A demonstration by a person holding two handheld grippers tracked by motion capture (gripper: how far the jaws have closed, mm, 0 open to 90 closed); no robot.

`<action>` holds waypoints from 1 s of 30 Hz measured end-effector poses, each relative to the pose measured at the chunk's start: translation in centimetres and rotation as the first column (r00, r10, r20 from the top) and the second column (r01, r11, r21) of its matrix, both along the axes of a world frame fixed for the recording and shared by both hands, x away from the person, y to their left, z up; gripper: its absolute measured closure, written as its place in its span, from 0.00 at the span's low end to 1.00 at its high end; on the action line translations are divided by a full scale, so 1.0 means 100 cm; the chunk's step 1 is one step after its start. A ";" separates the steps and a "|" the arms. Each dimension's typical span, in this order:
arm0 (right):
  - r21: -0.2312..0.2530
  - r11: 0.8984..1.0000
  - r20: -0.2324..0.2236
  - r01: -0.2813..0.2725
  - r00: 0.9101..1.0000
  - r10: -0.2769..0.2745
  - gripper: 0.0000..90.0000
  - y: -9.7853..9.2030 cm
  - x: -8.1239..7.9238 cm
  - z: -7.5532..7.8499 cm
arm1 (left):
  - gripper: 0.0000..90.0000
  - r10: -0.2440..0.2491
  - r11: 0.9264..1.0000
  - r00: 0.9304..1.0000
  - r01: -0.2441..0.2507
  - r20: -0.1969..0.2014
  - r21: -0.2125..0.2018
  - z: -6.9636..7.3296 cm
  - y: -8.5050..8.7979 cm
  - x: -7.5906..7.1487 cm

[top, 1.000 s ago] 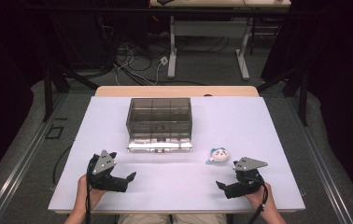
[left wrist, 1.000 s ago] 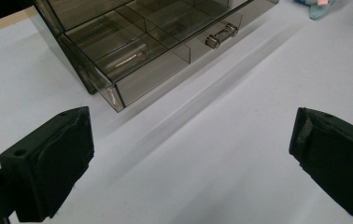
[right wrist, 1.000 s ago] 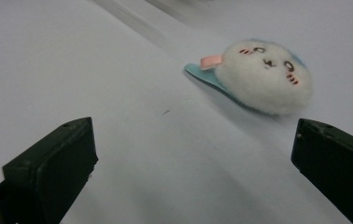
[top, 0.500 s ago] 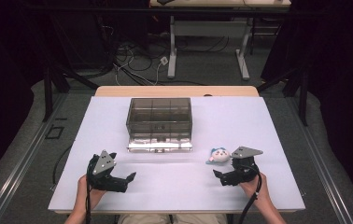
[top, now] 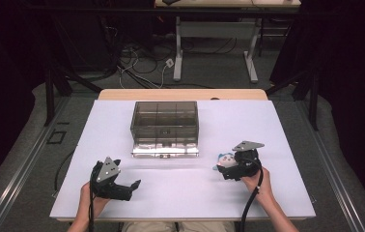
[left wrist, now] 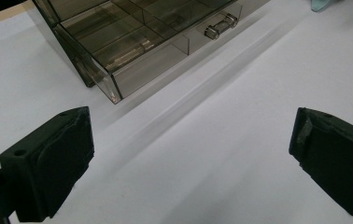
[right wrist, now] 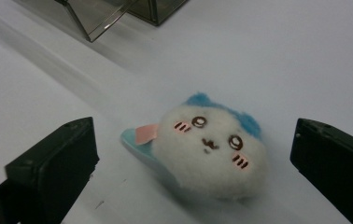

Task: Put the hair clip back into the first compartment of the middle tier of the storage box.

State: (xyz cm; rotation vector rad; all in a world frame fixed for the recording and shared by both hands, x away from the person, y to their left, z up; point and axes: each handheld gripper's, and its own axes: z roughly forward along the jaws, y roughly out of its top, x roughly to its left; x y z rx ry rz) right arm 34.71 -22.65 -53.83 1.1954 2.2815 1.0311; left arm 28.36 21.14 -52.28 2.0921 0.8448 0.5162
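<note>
**Plush toy between wide jaws, not yet gripped**

Dark floor and cable clutter framed a white table (top: 277, 125) — the largest thing in the scene. Toward its far middle stood a smoky clear drawer box (top: 165, 121) with its drawer (top: 165, 151) pulled forward and compartments apparently bare, though the tint made that hard to confirm. The left gripper (top: 133, 185) rested near the front edge with jaws spread and nothing between them. The right gripper (top: 222, 171) sat just right of the drawer front; its jaws had just been closing a little, yet both stood clear of the toy. Between them lay the small plush toy (right wrist: 209, 149) — white face, blue ears, on the tabletop. It looked soft, light and squashy, unlikely to slip or break; a squeeze across the round head, at its widest part, seemed the surest hold.
</note>
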 end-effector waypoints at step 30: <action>-0.028 1.000 -0.061 -0.001 0.998 0.000 0.40 -0.008 0.008 -0.012 | 0.00 -0.007 1.000 1.000 0.007 0.006 0.007 -0.001 0.000 0.001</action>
